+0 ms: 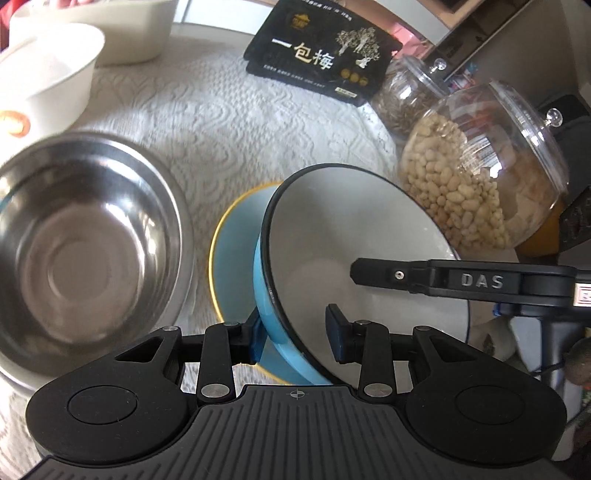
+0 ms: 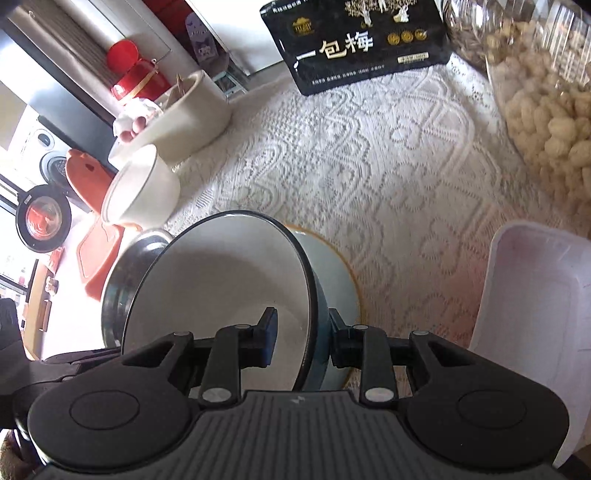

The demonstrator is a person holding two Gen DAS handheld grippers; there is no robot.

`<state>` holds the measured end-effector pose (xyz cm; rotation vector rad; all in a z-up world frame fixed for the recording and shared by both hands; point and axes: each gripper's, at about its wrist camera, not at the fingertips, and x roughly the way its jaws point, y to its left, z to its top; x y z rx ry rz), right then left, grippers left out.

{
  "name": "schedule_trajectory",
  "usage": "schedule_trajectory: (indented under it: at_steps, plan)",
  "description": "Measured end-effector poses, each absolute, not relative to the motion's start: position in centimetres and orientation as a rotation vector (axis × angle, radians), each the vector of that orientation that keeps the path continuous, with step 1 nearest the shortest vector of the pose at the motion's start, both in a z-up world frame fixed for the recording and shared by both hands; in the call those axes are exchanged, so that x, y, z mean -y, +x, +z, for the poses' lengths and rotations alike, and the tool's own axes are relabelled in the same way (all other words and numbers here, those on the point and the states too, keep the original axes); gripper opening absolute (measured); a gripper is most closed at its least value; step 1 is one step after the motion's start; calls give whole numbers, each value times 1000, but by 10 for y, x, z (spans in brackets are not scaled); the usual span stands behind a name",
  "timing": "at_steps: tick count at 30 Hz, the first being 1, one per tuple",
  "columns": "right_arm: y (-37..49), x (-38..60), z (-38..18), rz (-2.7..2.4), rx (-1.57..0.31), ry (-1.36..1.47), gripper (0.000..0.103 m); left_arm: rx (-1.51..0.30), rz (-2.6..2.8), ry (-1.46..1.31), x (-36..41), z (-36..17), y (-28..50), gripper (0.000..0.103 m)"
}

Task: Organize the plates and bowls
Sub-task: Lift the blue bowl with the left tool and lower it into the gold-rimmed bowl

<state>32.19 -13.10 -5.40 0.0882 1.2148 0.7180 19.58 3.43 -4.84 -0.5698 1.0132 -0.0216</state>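
Observation:
A blue bowl (image 1: 369, 229) (image 2: 221, 266) with a white inside and a black rim hangs tilted between both grippers. My left gripper (image 1: 297, 336) is shut on its left wall, one pad on the blue outside and one inside. The right gripper (image 2: 303, 332) is shut on the opposite wall; in the left wrist view its finger (image 1: 373, 271) reaches in from the right. Directly below lies a pale blue dish with a yellow rim (image 1: 236, 258) (image 2: 340, 280). A steel bowl (image 1: 92, 240) (image 2: 122, 280) sits just left of it on the lace tablecloth (image 2: 388, 166).
A small white bowl (image 1: 55, 74) (image 2: 144, 192) and a large cream bowl (image 1: 129, 29) (image 2: 192, 110) stand at the far left. At the back lies a black packet (image 1: 321, 55) (image 2: 362, 44). A peanut jar (image 1: 480, 177) (image 2: 546, 122) stands right, a white plastic tray (image 2: 535, 295) near right.

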Motion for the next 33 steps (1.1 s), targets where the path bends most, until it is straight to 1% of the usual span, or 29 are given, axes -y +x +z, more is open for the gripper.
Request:
schedule_trajectory:
  at_steps: [5, 17, 22, 28, 33]
  plan:
    - [317, 125, -59, 689, -1190, 42, 29, -1005, -24, -574, -39, -50, 190, 35]
    - [311, 119, -41, 688, -1151, -16, 29, -1000, 12, -593, -51, -45, 181, 38]
    - [310, 116, -40, 675, -1142, -37, 29, -995, 11, -578, -48, -41, 179, 40]
    - [312, 117, -43, 652, -1146, -39, 29, -998, 22, -541, -42, -36, 187, 40]
    - [316, 124, -44, 635, -1157, -11, 30, -1017, 17, -511, -40, -38, 197, 36]
